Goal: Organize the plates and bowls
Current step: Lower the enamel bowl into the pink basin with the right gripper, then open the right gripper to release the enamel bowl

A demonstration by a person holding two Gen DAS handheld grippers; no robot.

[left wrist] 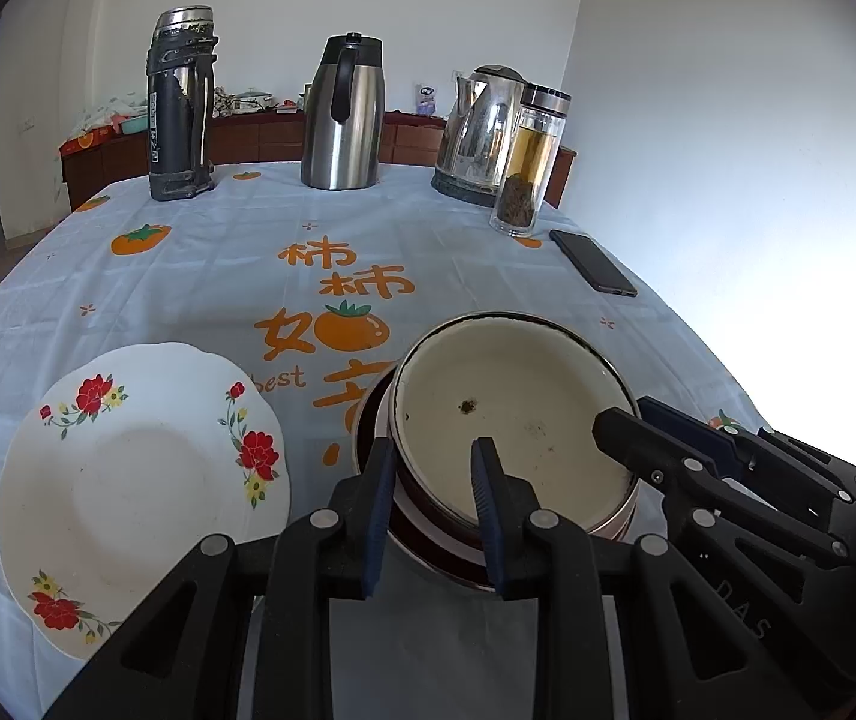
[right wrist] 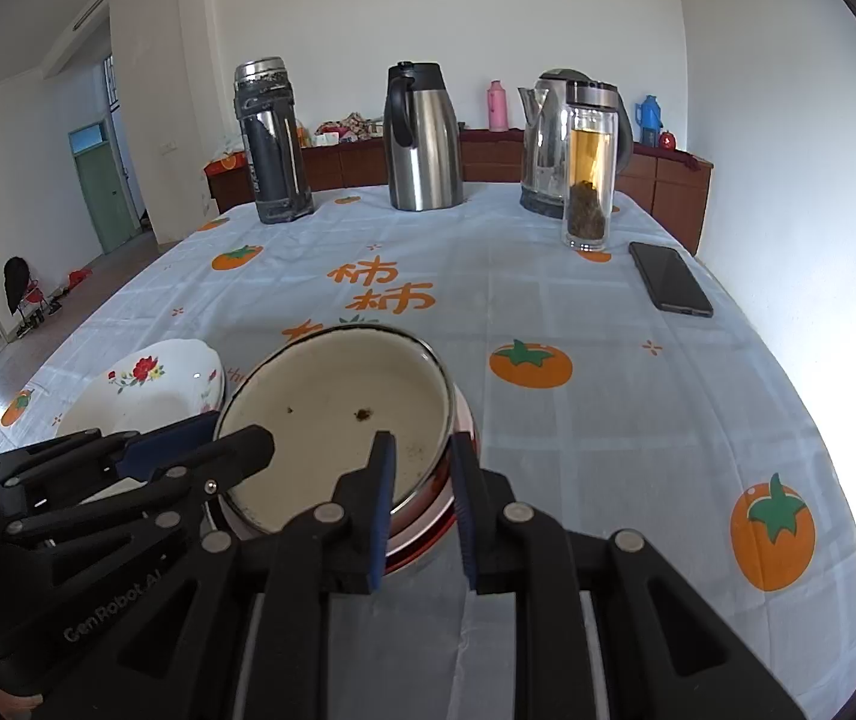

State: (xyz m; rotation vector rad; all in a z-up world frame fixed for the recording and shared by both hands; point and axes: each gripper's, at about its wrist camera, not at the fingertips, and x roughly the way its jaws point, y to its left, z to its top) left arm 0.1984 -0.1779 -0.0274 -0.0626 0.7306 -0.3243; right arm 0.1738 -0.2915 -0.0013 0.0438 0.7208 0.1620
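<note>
Both grippers angle downward at the enamel bowl: the left gripper clamps its near-left rim, the right gripper its near-right rim.

You have a table draped in a pale blue cloth printed with orange persimmons. Along its far edge stand a worn dark flask, a steel carafe with a black handle, a steel kettle and a glass tea tumbler; a black phone lies flat. Nearer you lie a white flowered plate and a stack of dishes topped by a cream enamel bowl.
</note>
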